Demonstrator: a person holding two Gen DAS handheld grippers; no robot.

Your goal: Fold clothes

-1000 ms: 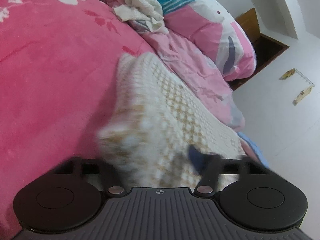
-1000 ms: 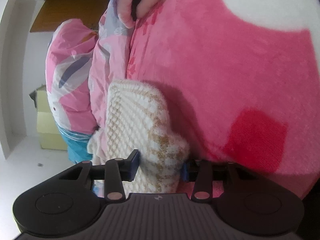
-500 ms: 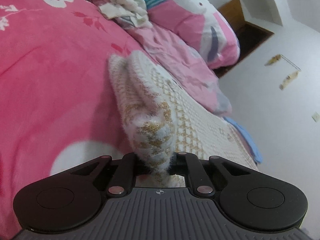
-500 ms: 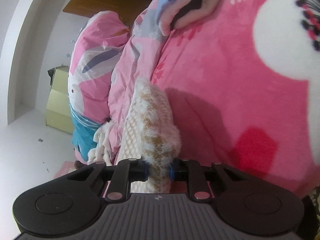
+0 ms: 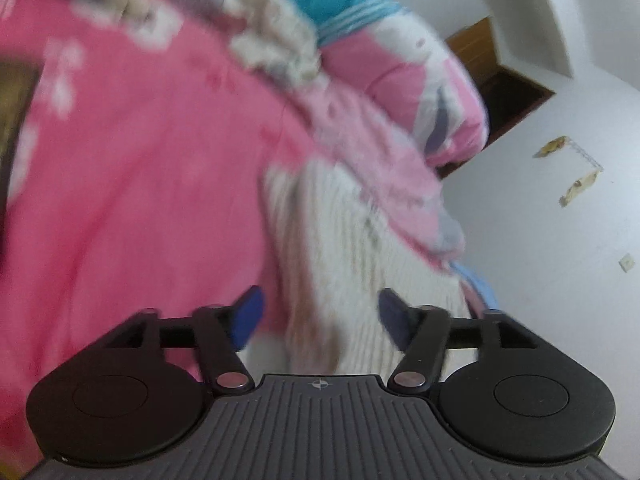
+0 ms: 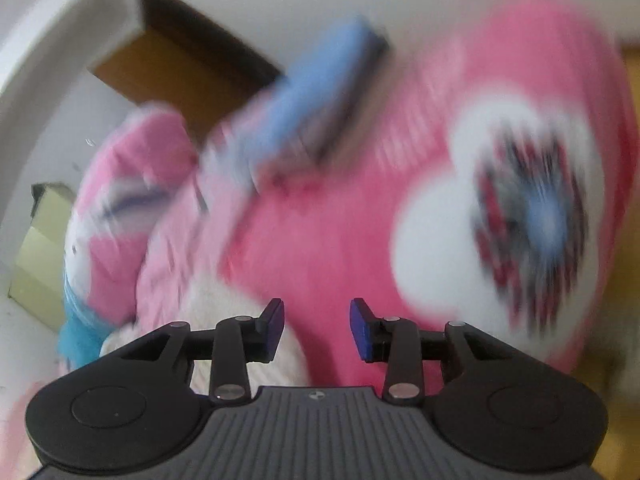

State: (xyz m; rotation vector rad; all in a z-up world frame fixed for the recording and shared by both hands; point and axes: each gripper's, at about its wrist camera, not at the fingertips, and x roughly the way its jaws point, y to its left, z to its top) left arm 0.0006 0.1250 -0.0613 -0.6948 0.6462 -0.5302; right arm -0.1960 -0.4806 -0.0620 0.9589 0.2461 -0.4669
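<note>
Cream knit garment lay folded on pink blanket, 12 o'clock of left gripper; jaws opening, fabric between pads but not pinched, likely just released. Right gripper opening, empty, garment at its 9 o'clock. Pink duvet at 1 o'clock.

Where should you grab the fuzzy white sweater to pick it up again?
Probably its near folded edge. The sweater lies flat on the pink blanket, with that thick edge between the opening jaws of the left gripper. Come in low from the near side and pinch the edge, untouched now.
</note>
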